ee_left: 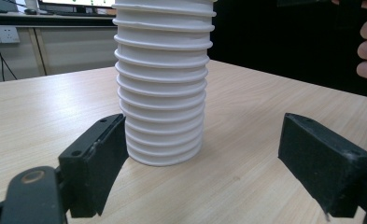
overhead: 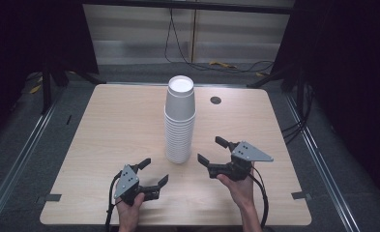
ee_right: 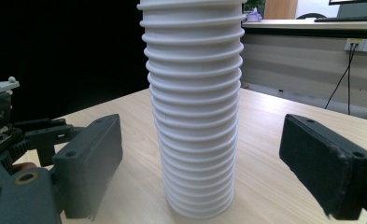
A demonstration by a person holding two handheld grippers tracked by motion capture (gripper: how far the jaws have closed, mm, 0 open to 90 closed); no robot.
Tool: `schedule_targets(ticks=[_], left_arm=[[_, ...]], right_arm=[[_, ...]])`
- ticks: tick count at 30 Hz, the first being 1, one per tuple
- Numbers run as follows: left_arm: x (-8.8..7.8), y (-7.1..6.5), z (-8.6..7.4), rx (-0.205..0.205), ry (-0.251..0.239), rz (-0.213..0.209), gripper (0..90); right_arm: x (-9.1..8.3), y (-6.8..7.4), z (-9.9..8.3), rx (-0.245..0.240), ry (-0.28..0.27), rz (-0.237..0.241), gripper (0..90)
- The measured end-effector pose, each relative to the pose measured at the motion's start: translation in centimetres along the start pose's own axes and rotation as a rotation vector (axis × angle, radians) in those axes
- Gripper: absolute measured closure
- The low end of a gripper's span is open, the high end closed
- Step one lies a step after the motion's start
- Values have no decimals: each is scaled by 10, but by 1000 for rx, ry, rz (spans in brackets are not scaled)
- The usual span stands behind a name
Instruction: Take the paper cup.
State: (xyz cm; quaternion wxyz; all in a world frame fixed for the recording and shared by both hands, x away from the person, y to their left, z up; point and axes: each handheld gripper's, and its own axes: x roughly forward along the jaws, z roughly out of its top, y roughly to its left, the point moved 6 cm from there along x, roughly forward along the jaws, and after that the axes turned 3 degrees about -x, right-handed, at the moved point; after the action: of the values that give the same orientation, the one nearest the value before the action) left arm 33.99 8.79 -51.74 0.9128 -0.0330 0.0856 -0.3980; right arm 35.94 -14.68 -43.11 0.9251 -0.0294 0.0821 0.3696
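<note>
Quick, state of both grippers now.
Left gripper: open, holding nothing, short of the cup stack.
Right gripper: open, holding nothing, beside the stack.

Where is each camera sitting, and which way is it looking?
High view: above the person's side, looking forward and down on the table; both hands, left gripper and right gripper show.
Left gripper view: on the left gripper, looking between its open fingers at the cup stack.
Right gripper view: on the right gripper, facing the cup stack; the left gripper sits at left.
All share the cup stack.
</note>
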Motion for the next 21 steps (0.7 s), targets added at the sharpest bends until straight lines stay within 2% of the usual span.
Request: schedule_targets(ticks=[7,11,12,13,14,16,21], left_arm=[[0,0,0,6,4,-2,157],[0,-1,0,13,4,-6,157],[0,-1,0,10,5,-7,157],[0,-1,0,10,5,-7,157],[0,0,0,8,5,-9,157],[1,0,0,0,2,-8,157],[0,1,0,9,6,-1,157]], right_arm=[[7,1,12,17,4,24,140],[10,0,26,4,13,44,149],[11,0,33,0,26,69,147],[11,0,33,0,26,69,147],[12,0,37,-1,29,95,147],[14,-1,48,-18,32,113,137],[17,-1,62,-35,38,121,134]])
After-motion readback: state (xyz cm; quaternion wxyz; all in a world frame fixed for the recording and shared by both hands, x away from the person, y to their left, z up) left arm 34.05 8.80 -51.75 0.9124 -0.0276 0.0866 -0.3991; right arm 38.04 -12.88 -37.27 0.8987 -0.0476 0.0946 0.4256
